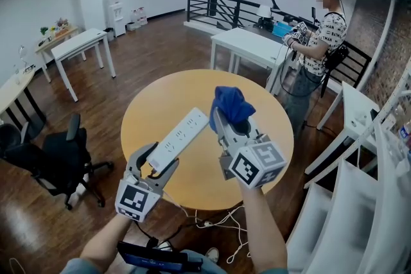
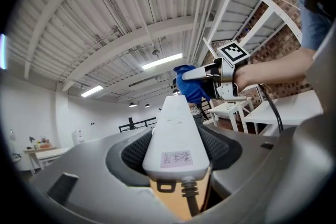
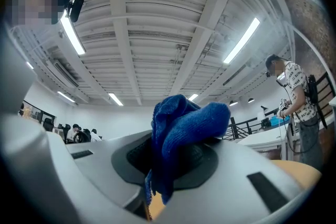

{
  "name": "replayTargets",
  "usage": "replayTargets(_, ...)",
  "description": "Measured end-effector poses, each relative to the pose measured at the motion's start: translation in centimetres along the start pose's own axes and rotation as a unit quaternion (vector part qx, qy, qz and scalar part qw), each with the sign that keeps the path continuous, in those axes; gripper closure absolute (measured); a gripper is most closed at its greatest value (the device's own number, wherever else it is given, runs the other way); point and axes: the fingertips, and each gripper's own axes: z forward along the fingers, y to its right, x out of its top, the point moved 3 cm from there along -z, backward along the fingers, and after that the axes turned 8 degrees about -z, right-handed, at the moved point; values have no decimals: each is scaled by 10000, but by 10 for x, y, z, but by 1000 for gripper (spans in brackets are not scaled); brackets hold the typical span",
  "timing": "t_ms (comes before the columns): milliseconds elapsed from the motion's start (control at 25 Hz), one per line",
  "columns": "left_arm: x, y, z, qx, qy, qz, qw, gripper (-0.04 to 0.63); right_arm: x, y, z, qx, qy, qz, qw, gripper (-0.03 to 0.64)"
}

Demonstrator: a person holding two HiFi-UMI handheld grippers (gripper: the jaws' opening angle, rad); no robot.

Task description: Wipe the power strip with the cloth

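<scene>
Blue cloth (image 1: 231, 104) clamped in uptilted right gripper (image 1: 223, 120) — forearm (image 1: 263, 231) outstretched.

The blue cloth (image 3: 184, 128) sits bunched at the centre of the frame, pinched between the grey fingers (image 3: 89, 165) of the right gripper (image 3: 173, 156) (one fold droops low between them). A tan worktop (image 3: 302, 173) edge shows at lower right. A person (image 3: 294, 92) in a patterned shirt stands at the right edge, beneath strip lights (image 3: 240, 40).
</scene>
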Motion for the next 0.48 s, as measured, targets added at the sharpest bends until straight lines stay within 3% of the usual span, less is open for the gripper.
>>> replayTargets(480, 1, -4, 1, 59, 4, -237, 9997, 318, -10, -23, -10, 160, 114, 30, 9998, 549)
